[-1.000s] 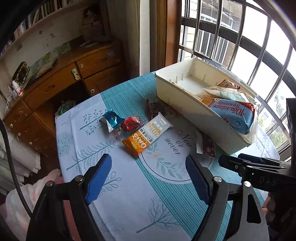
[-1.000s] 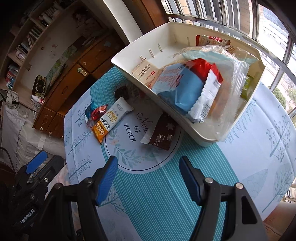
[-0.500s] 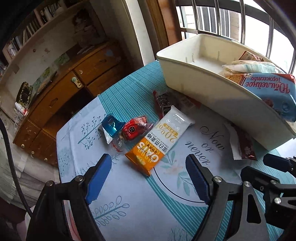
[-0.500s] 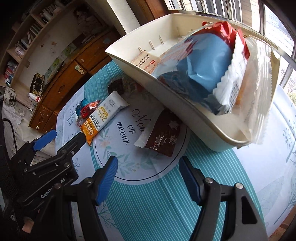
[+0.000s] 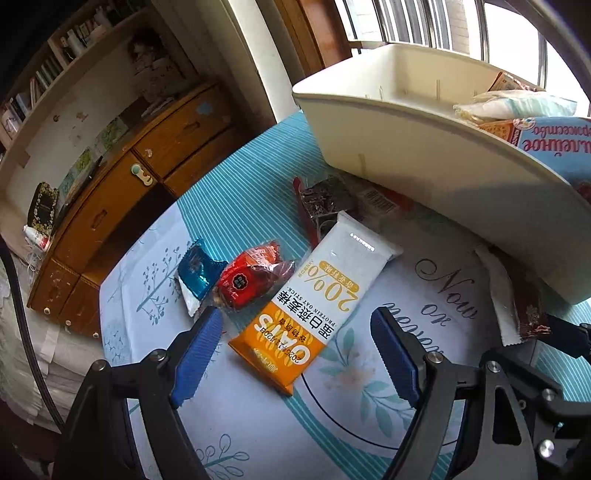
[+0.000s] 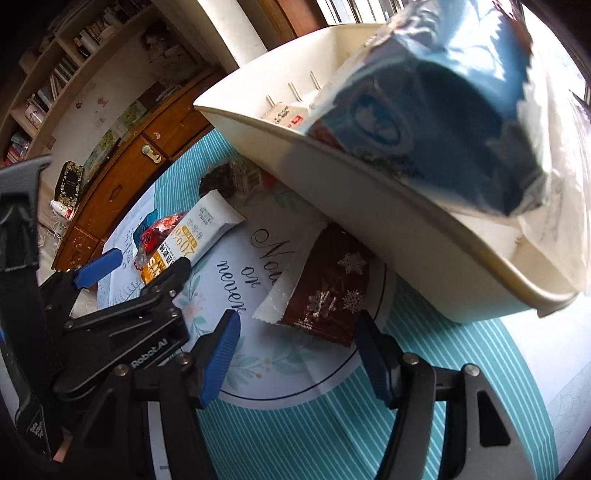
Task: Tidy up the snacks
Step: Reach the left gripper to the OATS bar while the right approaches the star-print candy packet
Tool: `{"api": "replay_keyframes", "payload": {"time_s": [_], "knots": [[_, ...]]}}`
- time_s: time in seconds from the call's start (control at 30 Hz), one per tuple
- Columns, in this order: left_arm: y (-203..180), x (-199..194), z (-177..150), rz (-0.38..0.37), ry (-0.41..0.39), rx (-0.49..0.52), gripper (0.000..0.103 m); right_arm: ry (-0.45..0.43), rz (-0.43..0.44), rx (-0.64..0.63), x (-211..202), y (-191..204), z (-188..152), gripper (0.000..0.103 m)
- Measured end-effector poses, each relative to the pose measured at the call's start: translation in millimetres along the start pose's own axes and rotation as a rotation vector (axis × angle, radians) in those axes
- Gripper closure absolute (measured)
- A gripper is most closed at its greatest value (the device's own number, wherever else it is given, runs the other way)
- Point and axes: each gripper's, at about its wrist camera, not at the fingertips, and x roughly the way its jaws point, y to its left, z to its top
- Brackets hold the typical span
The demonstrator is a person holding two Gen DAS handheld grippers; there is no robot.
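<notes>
An orange and white oat bar (image 5: 314,306) lies on the tablecloth just ahead of my open, empty left gripper (image 5: 295,354). A red candy (image 5: 251,277) and a blue candy (image 5: 195,269) lie to its left, and a dark packet (image 5: 325,203) lies beyond it by the bin. A brown snowflake packet (image 6: 325,291) lies just ahead of my open, empty right gripper (image 6: 299,358), partly under the rim of the cream bin (image 6: 369,192). The bin (image 5: 406,147) holds a big blue packet (image 6: 436,110) and other snacks. The left gripper also shows in the right wrist view (image 6: 136,266).
The table carries a teal and white cloth (image 5: 240,424) with a round print. A wooden dresser (image 5: 122,177) stands beyond the table's far edge on the left. A barred window (image 5: 424,18) is behind the bin. Bookshelves (image 6: 55,81) hang on the far wall.
Both grippers have come lower and closer to the table. The oat bar now sits just ahead of the left gripper, and the brown packet just ahead of the right one. Nothing was picked up.
</notes>
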Motion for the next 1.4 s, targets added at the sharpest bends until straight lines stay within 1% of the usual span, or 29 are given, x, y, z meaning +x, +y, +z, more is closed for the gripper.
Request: {"api": "replay_keyframes", "payload": {"time_s": [0.1,0.23,0.6,0.67,0.73,0.8,0.83,0.97,1.03,1.13,1.2,1.4], "knots": [[-1,11,2,-0.005,0.036,0.001,0.022,-0.014,0.000,-0.010,1,1,1,0.039],[-3,20,4,-0.013,0.052,-0.007,0.022,-0.029,-0.010,-0.027,3,3,2,0.039],[-1,28,12,-0.048,0.051,-0.034,0.022,-0.047,-0.030,-0.043,9,2,12,0.039],[0,29,12,-0.063,0.050,-0.034,0.026,-0.041,-0.014,-0.027,9,0,13,0.039],[0,28,11,-0.087,0.047,-0.034,0.037,-0.038,0.006,-0.018,8,-1,14,0.039],[-1,28,12,-0.101,0.047,-0.036,0.042,-0.035,0.015,-0.012,8,-1,14,0.039],[-1,28,12,-0.102,0.045,-0.036,0.045,-0.035,0.014,-0.008,8,-1,14,0.039],[-3,25,10,-0.103,0.035,-0.025,0.052,-0.034,-0.003,0.006,6,-2,14,0.039],[-4,24,9,-0.107,0.033,-0.020,0.057,-0.030,-0.011,0.012,5,-3,14,0.039],[0,20,9,-0.121,0.031,-0.038,0.062,-0.027,-0.013,0.018,4,-4,14,0.039],[4,17,8,-0.131,0.029,-0.067,0.064,-0.028,-0.015,0.020,4,-4,14,0.039],[15,4,5,-0.147,0.018,-0.125,0.065,-0.007,-0.004,0.045,3,-7,14,0.039]]}}
